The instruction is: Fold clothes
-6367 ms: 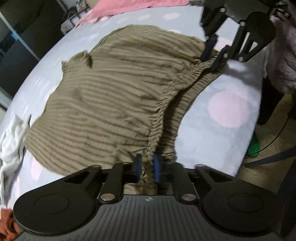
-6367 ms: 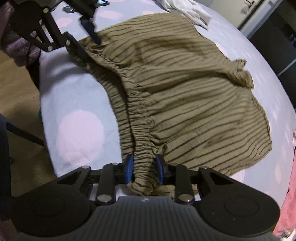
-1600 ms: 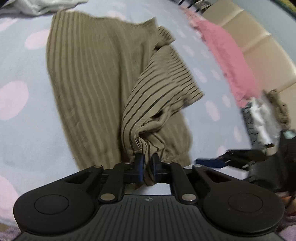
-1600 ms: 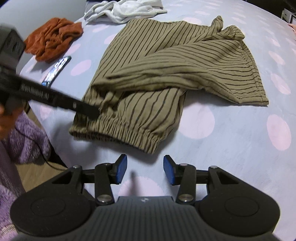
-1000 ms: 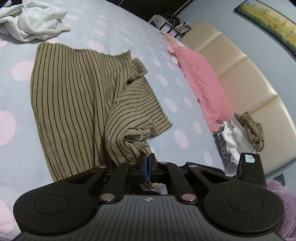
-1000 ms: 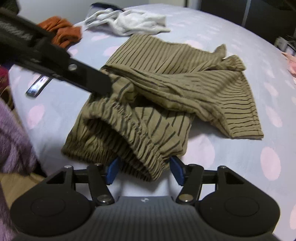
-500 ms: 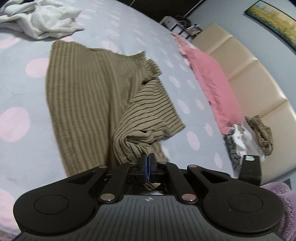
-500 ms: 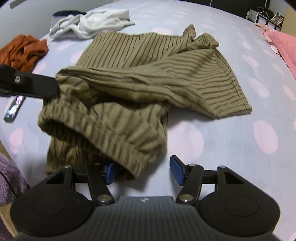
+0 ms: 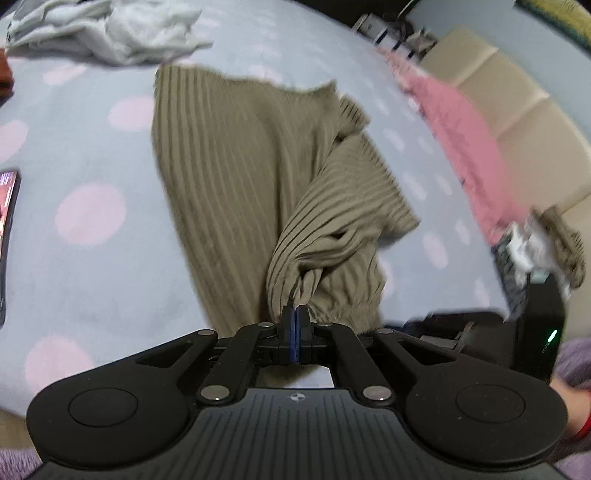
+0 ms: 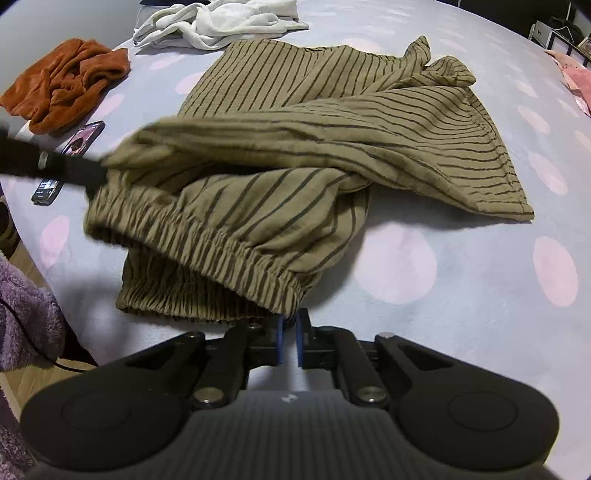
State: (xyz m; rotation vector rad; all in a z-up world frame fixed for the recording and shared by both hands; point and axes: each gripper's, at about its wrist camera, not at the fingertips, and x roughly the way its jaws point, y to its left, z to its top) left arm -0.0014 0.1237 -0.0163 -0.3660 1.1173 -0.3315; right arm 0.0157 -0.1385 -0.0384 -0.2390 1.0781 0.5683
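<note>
Brown striped shorts (image 10: 332,155) lie half folded on the dotted bed (image 10: 461,280), one side lifted over the stretchy waistband (image 10: 207,236)

Shorts (image 10: 303,155): thin crinkled woven cloth, matt olive with dark stripes, gathered elastic waistband. Bed sheet (image 10: 443,295): soft matt cloth, slightly fuzzy. Orange garment (image 10: 62,85), upper left: plush, velvety. White garment (image 10: 221,18): soft knit. Phone (image 10: 70,162): glossy glass. Right gripper (image 10: 290,341): matt black plastic, metal rivets, blue pads.

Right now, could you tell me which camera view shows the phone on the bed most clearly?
The right wrist view: the phone lies fully visible beside the orange cloth. The left wrist view catches only its edge, cropped at the frame.
</note>
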